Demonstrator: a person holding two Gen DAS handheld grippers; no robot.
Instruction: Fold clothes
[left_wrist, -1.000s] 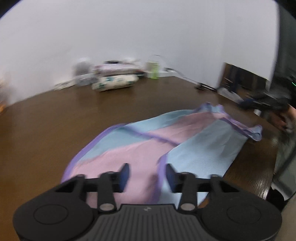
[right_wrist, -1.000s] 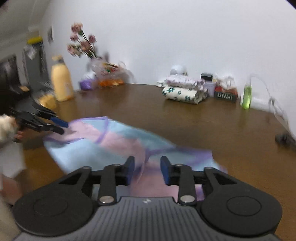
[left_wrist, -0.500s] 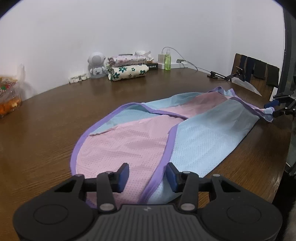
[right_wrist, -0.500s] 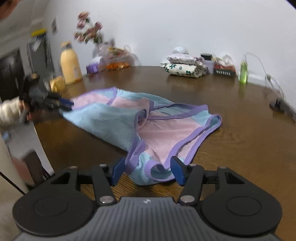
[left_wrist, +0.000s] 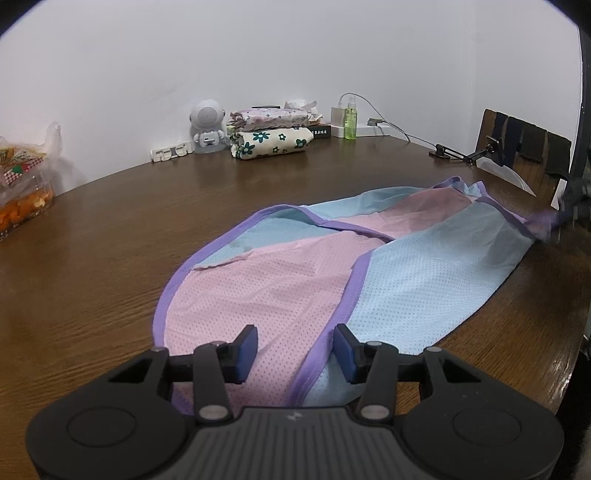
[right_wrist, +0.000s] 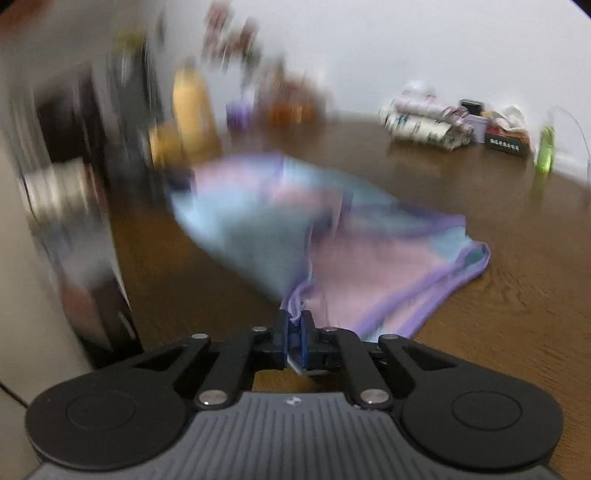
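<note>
A pink and light-blue mesh garment with purple trim (left_wrist: 332, 273) lies spread on the brown wooden table (left_wrist: 110, 258). My left gripper (left_wrist: 294, 349) is open, its fingers either side of the garment's near purple seam, low over the cloth. My right gripper (right_wrist: 294, 334) is shut on the garment's purple edge (right_wrist: 295, 306) and lifts that end off the table; the right wrist view is blurred by motion. The right gripper also shows at the far right of the left wrist view (left_wrist: 576, 206), at the garment's far end.
Two folded floral cloths (left_wrist: 271, 134) are stacked at the back by the wall, next to a small white robot figure (left_wrist: 207, 125), a green bottle (left_wrist: 351, 118) and a charger with cable. A bag of oranges (left_wrist: 22, 184) sits far left. A chair (left_wrist: 524, 147) stands at right.
My right gripper has closed on the garment's purple edge and pulled it up. My left gripper has stayed open over the near end, and the cloth lies flatter there.
</note>
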